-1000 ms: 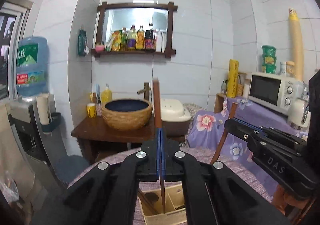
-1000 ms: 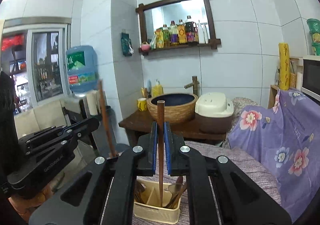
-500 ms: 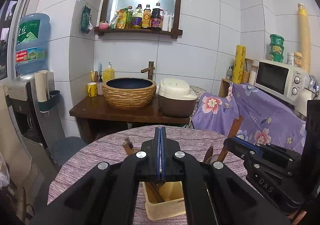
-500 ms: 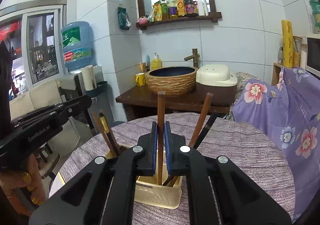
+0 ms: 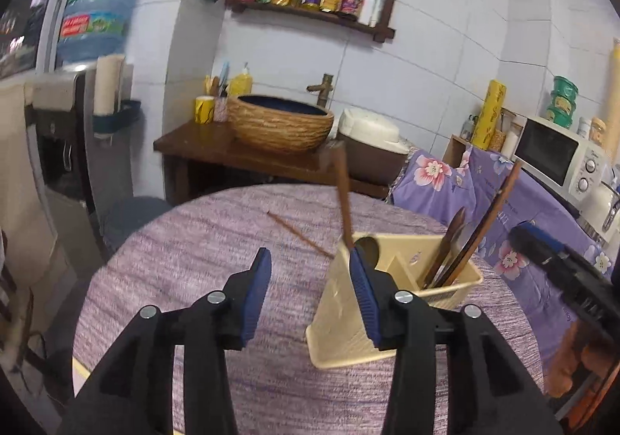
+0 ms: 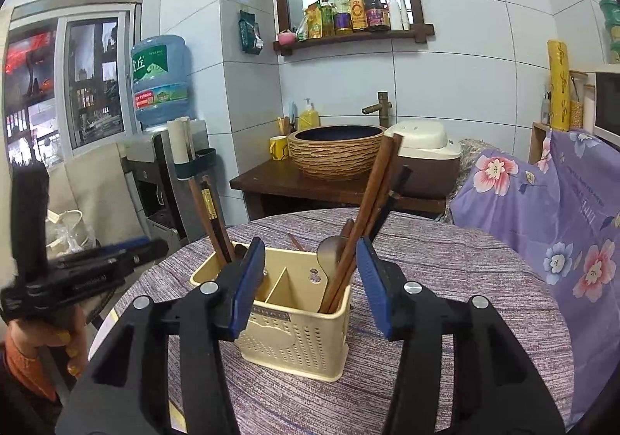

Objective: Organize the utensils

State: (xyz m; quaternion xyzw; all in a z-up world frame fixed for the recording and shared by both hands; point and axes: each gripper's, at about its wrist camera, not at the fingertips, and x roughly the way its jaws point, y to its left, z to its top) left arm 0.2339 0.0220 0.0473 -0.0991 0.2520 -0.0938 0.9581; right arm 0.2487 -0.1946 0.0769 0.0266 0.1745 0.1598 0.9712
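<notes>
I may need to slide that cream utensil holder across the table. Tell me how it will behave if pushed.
The utensil holder looks like thin perforated plastic, so probably light and easy to slide on the woven tablecloth. It is tall on a narrow base, and the long chopsticks lean out above its rim, so a high push may tip it. Pushing low seems safer.

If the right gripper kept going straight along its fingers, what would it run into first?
Most likely the cream utensil holder, which sits directly ahead between the opening, empty fingers of the right gripper; exact depth is unclear.
</notes>
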